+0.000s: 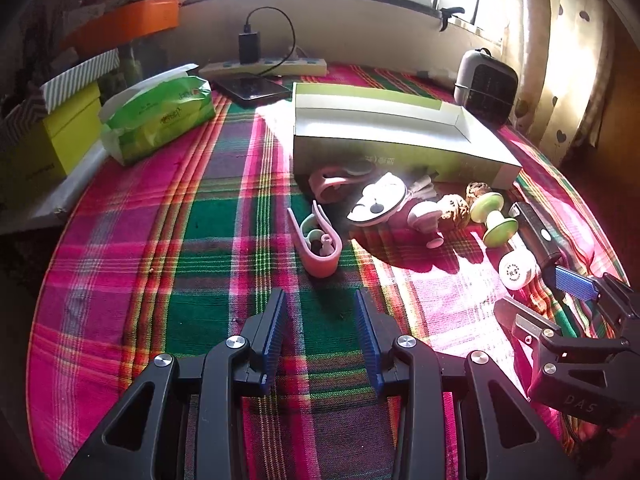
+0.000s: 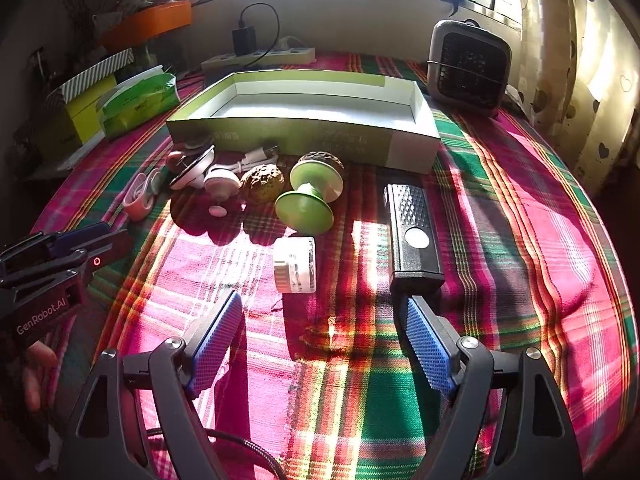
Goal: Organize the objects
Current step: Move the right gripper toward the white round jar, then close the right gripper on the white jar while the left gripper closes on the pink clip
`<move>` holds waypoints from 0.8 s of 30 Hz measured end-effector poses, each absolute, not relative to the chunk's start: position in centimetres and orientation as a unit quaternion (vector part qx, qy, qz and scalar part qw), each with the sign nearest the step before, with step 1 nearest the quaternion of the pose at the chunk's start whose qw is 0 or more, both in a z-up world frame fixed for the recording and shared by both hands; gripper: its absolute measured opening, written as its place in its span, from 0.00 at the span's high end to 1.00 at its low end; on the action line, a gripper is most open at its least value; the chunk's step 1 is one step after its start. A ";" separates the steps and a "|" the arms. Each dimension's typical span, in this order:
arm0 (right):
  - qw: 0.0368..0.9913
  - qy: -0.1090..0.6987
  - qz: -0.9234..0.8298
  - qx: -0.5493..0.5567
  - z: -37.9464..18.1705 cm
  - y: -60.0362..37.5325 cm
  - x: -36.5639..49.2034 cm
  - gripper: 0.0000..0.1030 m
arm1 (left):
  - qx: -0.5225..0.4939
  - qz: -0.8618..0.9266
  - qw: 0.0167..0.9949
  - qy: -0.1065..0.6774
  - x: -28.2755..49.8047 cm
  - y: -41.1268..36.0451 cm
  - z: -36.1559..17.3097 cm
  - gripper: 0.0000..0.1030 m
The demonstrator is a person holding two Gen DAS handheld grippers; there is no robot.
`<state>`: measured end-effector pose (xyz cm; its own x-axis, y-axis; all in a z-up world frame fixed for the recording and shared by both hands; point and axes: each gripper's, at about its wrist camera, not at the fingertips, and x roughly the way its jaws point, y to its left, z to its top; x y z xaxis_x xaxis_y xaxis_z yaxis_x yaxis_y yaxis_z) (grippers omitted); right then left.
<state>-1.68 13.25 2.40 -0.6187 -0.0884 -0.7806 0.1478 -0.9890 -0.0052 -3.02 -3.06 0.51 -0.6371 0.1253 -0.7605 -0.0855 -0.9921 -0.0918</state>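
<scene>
An open green-and-white box [image 1: 400, 148] [image 2: 304, 136] lies on the plaid cloth. Before it sit a pink clip [image 1: 318, 240] [image 2: 138, 198], a second pink clip [image 1: 336, 184], a white round gadget [image 1: 376, 206] [image 2: 192, 170], two walnuts [image 1: 454, 210] [image 2: 262, 182], a green spool [image 1: 492, 216] [image 2: 310, 196], a white jar [image 1: 516, 270] [image 2: 296, 264] and a black device [image 1: 538, 232] [image 2: 412, 232]. My left gripper [image 1: 322, 308] hangs open just short of the pink clip, nothing between its pads. My right gripper [image 2: 320, 316] stands open behind the jar and the black device, holding nothing.
A green tissue pack [image 1: 160, 116] and yellow box [image 1: 52, 140] stand at the left. At the back lie a power strip [image 1: 264, 66], a dark phone [image 1: 254, 88] and a small grey fan [image 1: 486, 84] [image 2: 468, 64]. A curtain hangs on the right.
</scene>
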 end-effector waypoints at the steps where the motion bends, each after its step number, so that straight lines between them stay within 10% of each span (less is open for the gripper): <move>1: 0.066 0.036 -0.899 0.431 2.4 13.2 -1.8 0.24 | -0.423 0.904 0.061 -0.027 -3.1 -3.1 0.5 0.68; 24: 0.063 0.032 -0.902 0.426 2.7 13.4 -3.2 0.54 | -0.435 0.898 0.046 -0.045 -6.5 -3.2 0.7 0.68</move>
<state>-3.20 13.40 2.71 -0.6283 -0.0871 -0.7731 0.1414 -0.9899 -0.0034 -6.53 -3.19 0.74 -0.6166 0.1211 -0.7779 -0.0426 -0.9918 -0.1206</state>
